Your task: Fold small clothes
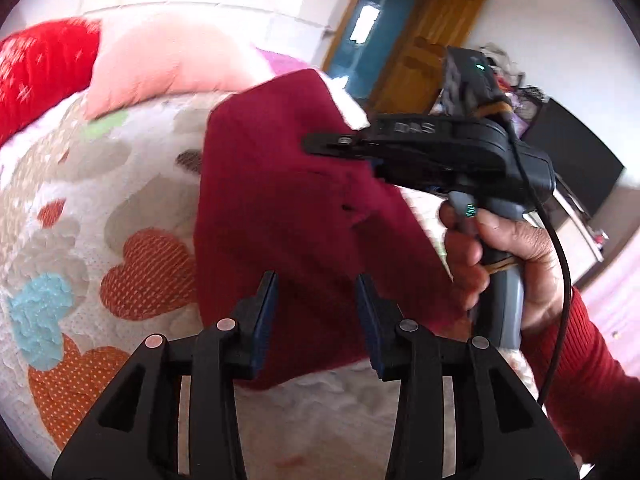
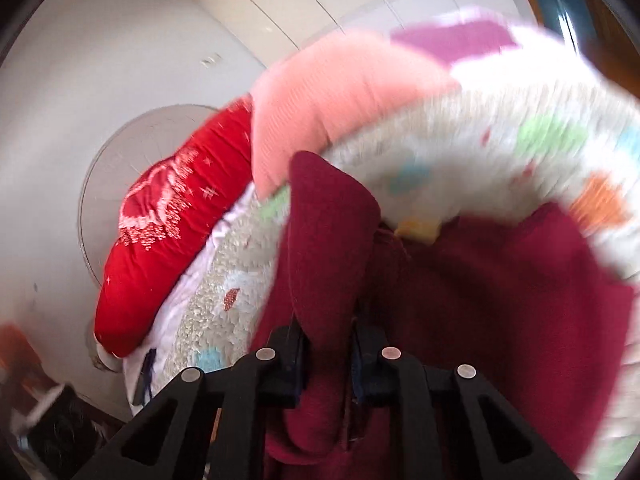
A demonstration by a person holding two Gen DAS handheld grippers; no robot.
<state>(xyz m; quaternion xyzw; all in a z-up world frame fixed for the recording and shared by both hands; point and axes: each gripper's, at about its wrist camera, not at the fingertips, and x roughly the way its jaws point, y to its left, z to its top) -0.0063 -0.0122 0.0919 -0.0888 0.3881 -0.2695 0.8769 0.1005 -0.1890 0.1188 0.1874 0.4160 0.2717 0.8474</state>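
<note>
Dark red garment (image 1: pixel 280 208) draped over the heart-print bed quilt (image 1: pixel 132 216), right gripper (image 2: pixel 327 354) with jaws clamped on a bunched fold of it, left gripper (image 1: pixel 316 320) jaws apart, straddling its near edge, pink pillow (image 1: pixel 160 64) behind

Left hand-held gripper (image 1: pixel 316 320) jaws parted; right hand-held gripper (image 2: pixel 329 354) jaws narrow, pointing downward.

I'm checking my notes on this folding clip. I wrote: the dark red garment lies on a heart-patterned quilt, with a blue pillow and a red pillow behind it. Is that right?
Not quite. The pillow beside the red pillow is pink, not blue, as both wrist views show. The rest stands: the dark red garment lies on the heart-patterned quilt.
</note>
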